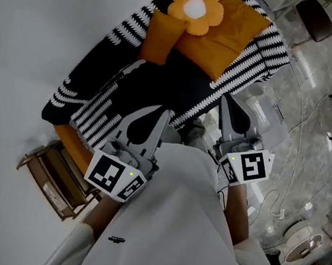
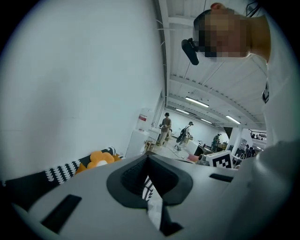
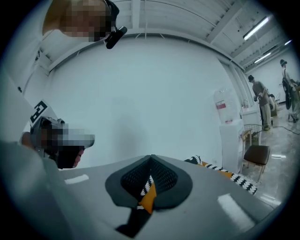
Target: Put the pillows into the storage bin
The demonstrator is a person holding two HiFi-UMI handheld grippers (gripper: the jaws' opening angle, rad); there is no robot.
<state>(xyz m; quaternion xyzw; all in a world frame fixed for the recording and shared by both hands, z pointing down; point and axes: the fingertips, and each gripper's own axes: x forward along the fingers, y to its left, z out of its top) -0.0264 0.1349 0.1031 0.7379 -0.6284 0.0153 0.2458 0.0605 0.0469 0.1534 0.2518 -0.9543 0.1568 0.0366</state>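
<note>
**Near edge of the striped throw (image 1: 113,111): left claw (image 1: 164,113) and right claw (image 1: 226,101) both shut**

Smooth grey jaws on each claw are pressed together, holding nothing. Far along the black-and-white knitted throw, a plush orange flower pillow (image 1: 196,6) with a white centre lies on a square orange pillow (image 1: 228,35).

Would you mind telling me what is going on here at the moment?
A person in a white shirt faces a sofa covered by a black-and-white striped throw, with a hand-held gripper in each hand. The left hand-held gripper and the right hand-held gripper are both shut and empty. The large orange pillow, the small orange pillow and the flower cushion lie on the sofa, not yet picked up.
</note>
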